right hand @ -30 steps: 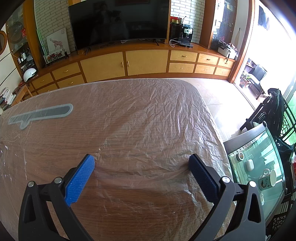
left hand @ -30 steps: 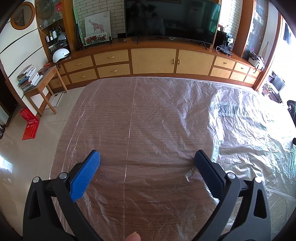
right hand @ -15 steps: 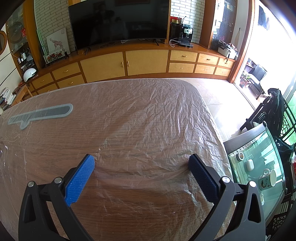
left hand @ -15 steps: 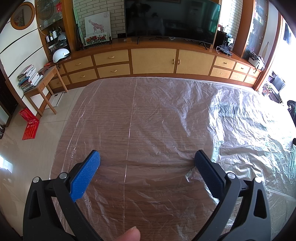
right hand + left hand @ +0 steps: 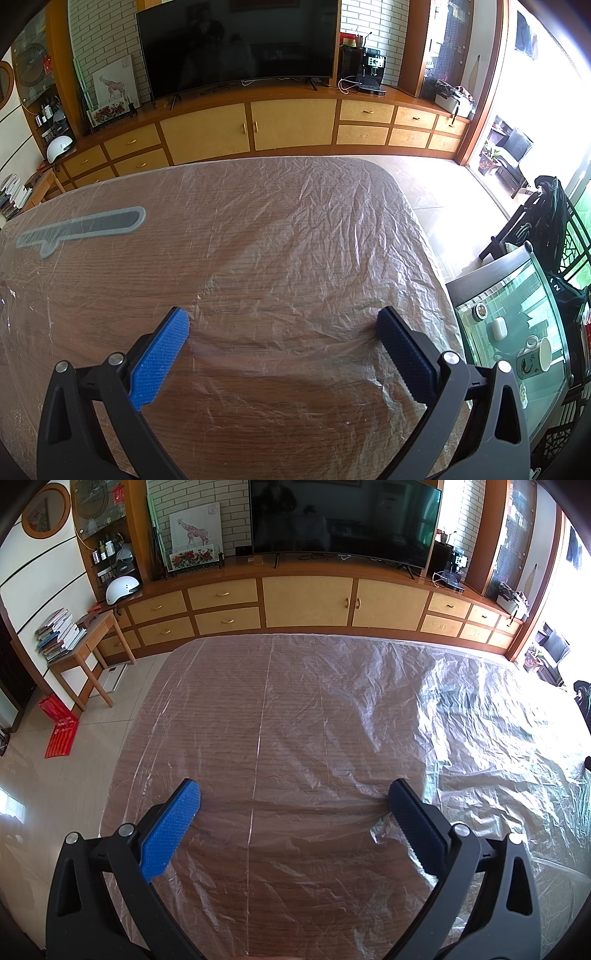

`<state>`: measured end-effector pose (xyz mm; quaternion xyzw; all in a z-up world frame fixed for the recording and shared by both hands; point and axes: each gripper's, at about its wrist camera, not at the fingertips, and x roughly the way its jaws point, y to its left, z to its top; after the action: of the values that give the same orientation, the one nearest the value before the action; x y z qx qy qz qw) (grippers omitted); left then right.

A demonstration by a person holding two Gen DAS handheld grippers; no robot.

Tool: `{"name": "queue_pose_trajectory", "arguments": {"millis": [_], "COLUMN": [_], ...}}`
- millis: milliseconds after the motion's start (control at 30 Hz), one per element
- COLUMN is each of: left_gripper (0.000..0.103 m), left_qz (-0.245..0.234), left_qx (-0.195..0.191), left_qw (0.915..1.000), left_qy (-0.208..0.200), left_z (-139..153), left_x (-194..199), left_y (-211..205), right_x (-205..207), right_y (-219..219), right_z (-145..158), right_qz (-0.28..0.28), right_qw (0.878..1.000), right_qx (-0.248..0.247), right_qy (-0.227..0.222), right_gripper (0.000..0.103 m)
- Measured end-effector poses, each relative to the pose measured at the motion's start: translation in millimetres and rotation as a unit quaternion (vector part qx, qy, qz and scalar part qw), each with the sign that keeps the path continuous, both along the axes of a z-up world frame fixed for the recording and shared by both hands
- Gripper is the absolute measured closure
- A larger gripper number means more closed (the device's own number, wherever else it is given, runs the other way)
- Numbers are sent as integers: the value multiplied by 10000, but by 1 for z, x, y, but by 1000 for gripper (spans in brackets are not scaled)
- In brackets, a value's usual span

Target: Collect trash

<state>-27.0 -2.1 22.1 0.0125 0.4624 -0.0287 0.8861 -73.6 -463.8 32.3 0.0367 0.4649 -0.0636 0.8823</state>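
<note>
A thin clear plastic sheet (image 5: 314,716) lies crinkled over the whole wooden table; it also shows in the right wrist view (image 5: 295,236). My left gripper (image 5: 293,797) is open and empty, its blue pads (image 5: 173,827) low over the sheet, apart on either side of a pulled wrinkle. My right gripper (image 5: 282,323) is open and empty, its pads (image 5: 162,354) low over the sheet near the table's right end. A grey flat handle-shaped patch (image 5: 83,229) lies under the sheet at the left of the right wrist view.
A wooden cabinet (image 5: 306,602) with a large TV (image 5: 343,517) runs behind the table. A small side table with books (image 5: 74,635) and a red bag (image 5: 59,727) stand on the floor to the left. A glass-topped table (image 5: 517,332) with cups stands to the right.
A fingertip that showed at the bottom edge of the left wrist view is no longer seen. Both grippers have stayed in place.
</note>
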Motion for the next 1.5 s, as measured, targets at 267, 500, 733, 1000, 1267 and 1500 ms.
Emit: {"name": "queue_pose_trajectory", "arguments": {"millis": [267,500,733,1000,1267,1500], "left_gripper": [1,1,1,1,1,1], "left_qz": [59,62,62,62,62,62], "left_qx": [6,6,6,6,6,5], "left_qw": [10000,10000,10000,10000,10000,10000], "left_qy": [-1,-1,0,-1,-1,-1], "left_z": [0,-1,0,0,0,0], "left_x": [1,0,1,1,1,1], "left_y": [4,4,4,4,4,4], "right_x": [0,0,0,0,0,0], "right_y": [0,0,0,0,0,1], "right_z": [0,0,0,0,0,0], "right_qz": [-1,0,-1,0,-1,-1], "right_qw": [10000,10000,10000,10000,10000,10000], "right_qx": [0,0,0,0,0,-1], "right_qy": [0,0,0,-1,0,0], "right_gripper": [4,4,4,4,4,4]}}
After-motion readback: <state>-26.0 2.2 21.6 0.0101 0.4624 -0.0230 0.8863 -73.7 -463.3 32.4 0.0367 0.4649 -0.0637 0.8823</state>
